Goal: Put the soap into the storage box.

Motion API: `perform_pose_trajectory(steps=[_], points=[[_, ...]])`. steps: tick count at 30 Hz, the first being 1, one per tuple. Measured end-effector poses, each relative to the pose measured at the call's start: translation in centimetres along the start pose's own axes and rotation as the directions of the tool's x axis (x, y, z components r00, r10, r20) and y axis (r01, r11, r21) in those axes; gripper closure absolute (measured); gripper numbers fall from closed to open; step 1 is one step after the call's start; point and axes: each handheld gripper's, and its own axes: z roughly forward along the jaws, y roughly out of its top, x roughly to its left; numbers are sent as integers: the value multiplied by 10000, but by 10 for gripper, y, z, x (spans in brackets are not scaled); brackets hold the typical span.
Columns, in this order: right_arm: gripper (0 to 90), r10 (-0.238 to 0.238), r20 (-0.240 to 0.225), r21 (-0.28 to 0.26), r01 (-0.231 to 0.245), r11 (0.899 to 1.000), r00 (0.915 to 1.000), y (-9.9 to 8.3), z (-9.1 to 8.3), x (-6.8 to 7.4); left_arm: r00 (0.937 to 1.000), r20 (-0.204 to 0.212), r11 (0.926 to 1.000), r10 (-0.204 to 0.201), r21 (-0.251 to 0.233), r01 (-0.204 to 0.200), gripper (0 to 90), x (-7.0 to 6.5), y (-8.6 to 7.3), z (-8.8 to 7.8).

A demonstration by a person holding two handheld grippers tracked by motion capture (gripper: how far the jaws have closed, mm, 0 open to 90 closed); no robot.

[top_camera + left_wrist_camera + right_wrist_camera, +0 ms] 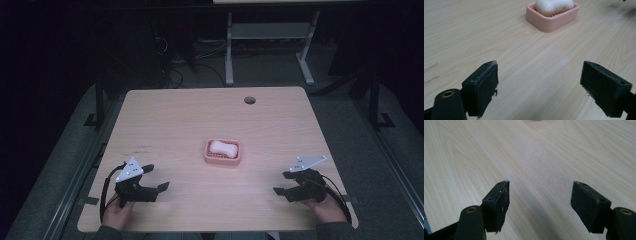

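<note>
A white bar of soap (223, 147) lies in a pink soap dish (223, 159) at the middle of the light wooden table (175, 125). The left gripper view has the dish (554, 21) and the soap (554, 6) ahead, well beyond the jaws. My left gripper (157, 178) rests near the table's front left, open, with bare wood between its pads (539, 85). Near the front right my right gripper (281, 183) is held open over bare wood (540, 200), pointing toward the dish. Nothing is held by either one.
A round cable hole (249, 100) sits near the table's far edge. Beyond the table stand the white legs of another desk (229, 50) and cables on a dark floor. A sliver of the pink dish (532, 120) shows at the top of the right gripper view.
</note>
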Motion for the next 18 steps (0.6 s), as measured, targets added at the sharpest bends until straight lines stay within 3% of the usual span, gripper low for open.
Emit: perform_pose_trajectory(steps=[18], points=[[306, 151, 96, -173, -149, 9997, 9998, -9, 0, 5, 10000, 32, 10000, -41, -44, 42, 144, 0, 1, -1]])
